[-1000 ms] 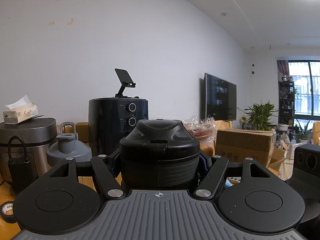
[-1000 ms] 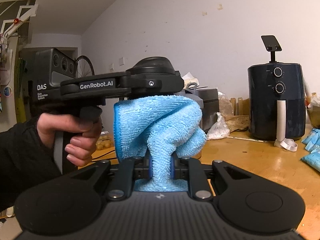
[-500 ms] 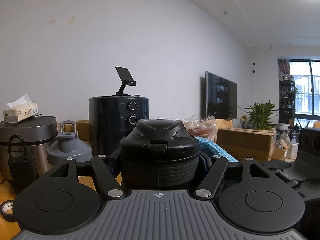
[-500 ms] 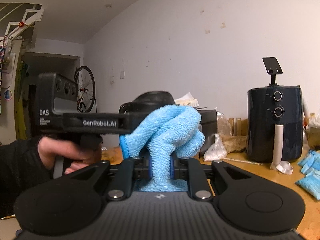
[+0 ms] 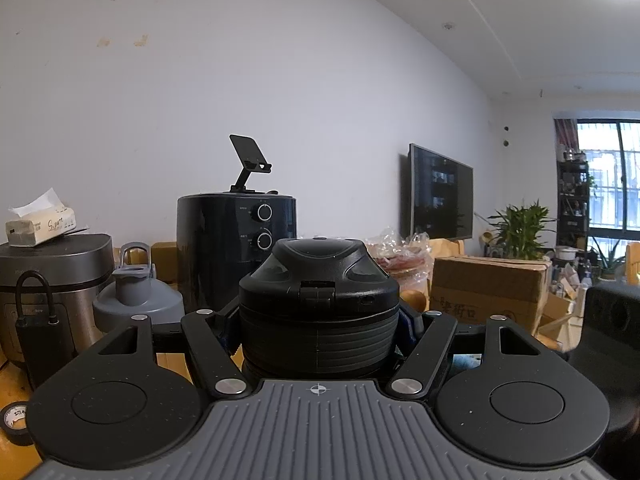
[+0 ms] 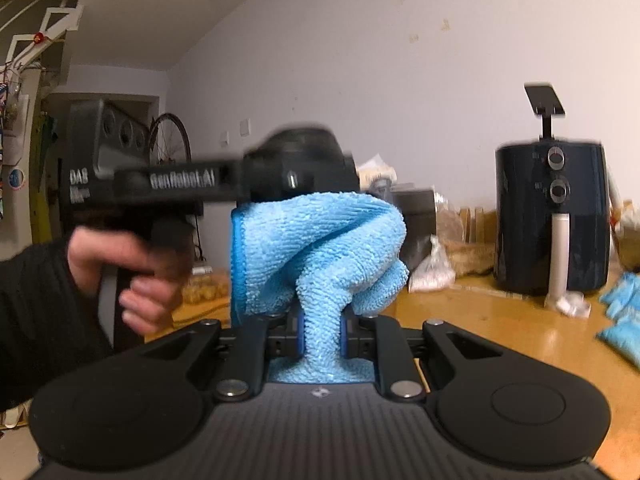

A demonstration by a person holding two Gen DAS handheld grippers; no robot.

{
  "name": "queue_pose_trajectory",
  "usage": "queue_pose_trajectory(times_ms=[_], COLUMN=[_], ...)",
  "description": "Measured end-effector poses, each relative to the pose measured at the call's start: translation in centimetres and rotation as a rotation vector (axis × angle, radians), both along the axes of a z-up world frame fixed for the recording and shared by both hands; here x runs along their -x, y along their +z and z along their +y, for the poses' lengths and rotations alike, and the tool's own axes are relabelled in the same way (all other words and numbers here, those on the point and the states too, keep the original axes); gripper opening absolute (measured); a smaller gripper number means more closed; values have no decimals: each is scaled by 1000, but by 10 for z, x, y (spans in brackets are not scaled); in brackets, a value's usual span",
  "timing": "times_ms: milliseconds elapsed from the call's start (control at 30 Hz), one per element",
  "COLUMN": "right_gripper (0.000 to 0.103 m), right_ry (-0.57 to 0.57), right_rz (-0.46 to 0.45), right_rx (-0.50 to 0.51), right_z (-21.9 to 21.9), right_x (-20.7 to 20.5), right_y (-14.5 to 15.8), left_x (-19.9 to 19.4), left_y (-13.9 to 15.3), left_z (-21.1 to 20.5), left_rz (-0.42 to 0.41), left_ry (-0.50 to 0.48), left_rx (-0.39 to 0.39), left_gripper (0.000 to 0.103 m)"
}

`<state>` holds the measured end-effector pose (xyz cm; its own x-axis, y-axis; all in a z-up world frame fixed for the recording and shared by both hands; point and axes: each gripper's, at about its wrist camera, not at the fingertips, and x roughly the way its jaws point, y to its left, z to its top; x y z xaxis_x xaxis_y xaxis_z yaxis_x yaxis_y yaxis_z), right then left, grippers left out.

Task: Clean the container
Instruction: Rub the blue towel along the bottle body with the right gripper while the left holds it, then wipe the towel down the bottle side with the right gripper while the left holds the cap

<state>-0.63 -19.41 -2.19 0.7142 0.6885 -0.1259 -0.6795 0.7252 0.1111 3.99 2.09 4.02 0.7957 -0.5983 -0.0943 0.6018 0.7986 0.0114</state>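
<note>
A black lidded container (image 5: 318, 304) stands upright between the fingers of my left gripper (image 5: 318, 332), which is shut on its ribbed body. In the right wrist view the same container (image 6: 304, 160) shows blurred from the side, held by the left gripper, with a person's hand (image 6: 124, 264) on the gripper's handle. My right gripper (image 6: 320, 332) is shut on a bunched light-blue microfibre cloth (image 6: 320, 248). The cloth's top lies right under the container's lid. Whether it touches the container I cannot tell.
On a wooden table (image 6: 500, 328) stand a dark air fryer (image 6: 552, 216) with a phone stand on top, a rice cooker (image 5: 52, 280) under a tissue pack (image 5: 40, 224), and a grey bottle (image 5: 136, 300). Blue packets (image 6: 620, 320) lie at the right; a cardboard box (image 5: 488, 292) stands behind.
The right gripper rose with the cloth beside the container half a second ago and has come back down below the lid. The cloth tip has left the left wrist view. The left gripper kept still.
</note>
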Motion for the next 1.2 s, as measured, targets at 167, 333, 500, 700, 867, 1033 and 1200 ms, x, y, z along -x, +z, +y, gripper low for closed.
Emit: queue_pose_trajectory(times_ms=[167,333,500,700,867,1033,1200], right_gripper=[10,9,8,8,8,7,6], right_ry=[7,18,31,33,21,4,-9], right_rz=[62,112,159,177,159,105,33], right_rx=[35,90,139,150,129,58,9], right_z=[3,7,11,12,11,6,4], right_x=[-4,-10,-17,-18,-16,-11,-5], right_y=[-22,-36,-47,-54,-50,-32,-8], left_x=[3,5,6,5,6,7,5], left_y=[-2,-2,-1,-1,-2,-1,1], left_z=[1,1,1,1,1,0,1], left_rz=[0,-1,-1,-1,0,1,2], left_ry=[-1,-1,-1,-2,-2,-2,-1], left_rx=[0,-1,-1,-2,-2,-4,-4], left_gripper=[68,68,68,68,68,68,68])
